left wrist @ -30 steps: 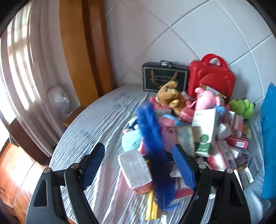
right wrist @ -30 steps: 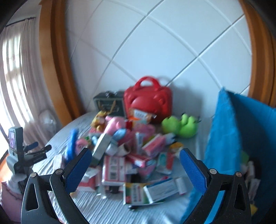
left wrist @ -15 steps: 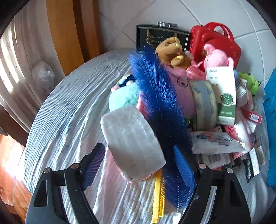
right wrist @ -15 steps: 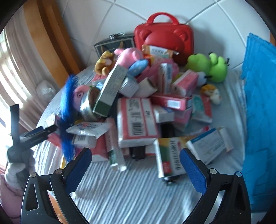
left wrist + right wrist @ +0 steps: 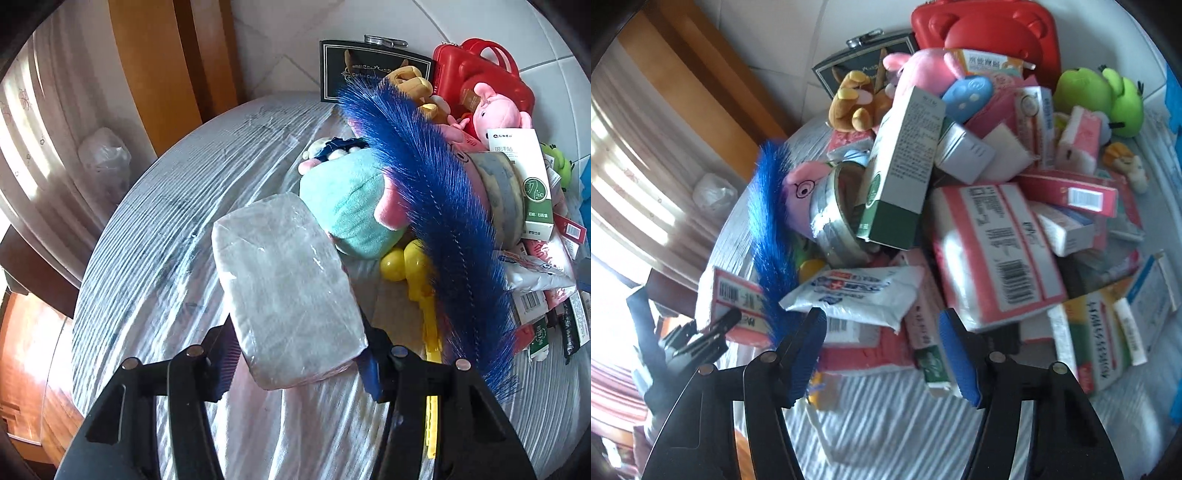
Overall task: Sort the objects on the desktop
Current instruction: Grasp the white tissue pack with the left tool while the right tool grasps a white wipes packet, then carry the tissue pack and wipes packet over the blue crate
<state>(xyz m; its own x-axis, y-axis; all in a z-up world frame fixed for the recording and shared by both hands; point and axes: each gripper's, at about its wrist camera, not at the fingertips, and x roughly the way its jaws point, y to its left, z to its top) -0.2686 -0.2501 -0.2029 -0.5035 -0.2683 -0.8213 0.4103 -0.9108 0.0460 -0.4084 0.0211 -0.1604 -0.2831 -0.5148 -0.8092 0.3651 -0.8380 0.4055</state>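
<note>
I am closing the left gripper on the tissue pack between its fingers — apparently not yet pinched; the right gripper is also closing, spread over the green-ended box — crooked pads risk slipping.

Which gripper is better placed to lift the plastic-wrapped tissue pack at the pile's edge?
Left. The left gripper already straddles the tissue pack, jaws closing on it. The right gripper hangs over other packets beside it.

The near end of the wrapped tissue pack hides the left gripper's pad faces, so contact there is unreadable; the blue feather covers part of the yellow toy; the red case is cropped at the top edge; box print is illegible.
</note>
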